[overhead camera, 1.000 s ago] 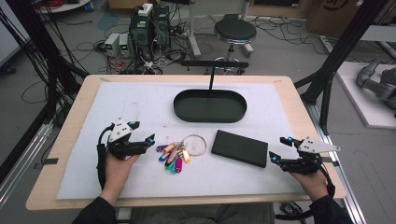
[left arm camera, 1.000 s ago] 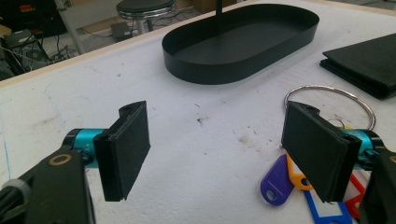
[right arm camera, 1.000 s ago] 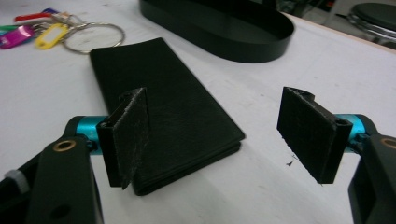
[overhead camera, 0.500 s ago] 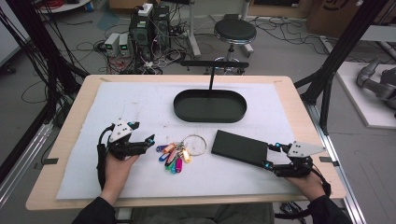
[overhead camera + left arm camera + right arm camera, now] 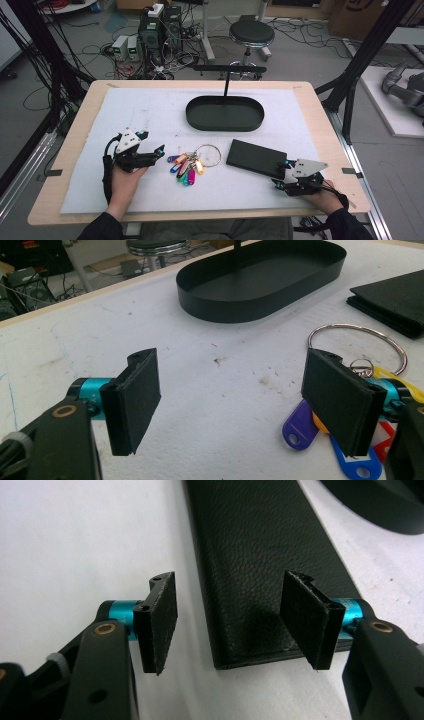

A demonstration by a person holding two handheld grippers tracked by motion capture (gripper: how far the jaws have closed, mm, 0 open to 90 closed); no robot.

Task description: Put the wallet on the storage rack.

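A flat black leather case [image 5: 256, 158] lies on the white mat, right of centre. My right gripper [image 5: 281, 175] sits low at its near right end. In the right gripper view the case [image 5: 260, 565] has its near corner between the jaws of the right gripper [image 5: 232, 625]. They have just been closing, but the pads stand clear of the case. A key ring with several coloured tags [image 5: 192, 162] lies mid-table. My left gripper [image 5: 159, 151] rests just left of it, open and empty. In the left gripper view the left gripper [image 5: 240, 400] has its right jaw over the ring and tags [image 5: 357, 347].
A black oval tray [image 5: 192, 117] stands behind the keys and case, its rim [image 5: 260, 310] plain in the left gripper view. A black T-shaped stand [image 5: 227, 75] rises at the table's far edge. A stool [image 5: 251, 34] and electronics [image 5: 157, 30] sit on the floor beyond.
My right gripper has moved left and down to the case's near right end, and its jaws have narrowed. The left gripper, keys, case and tray have stayed put.
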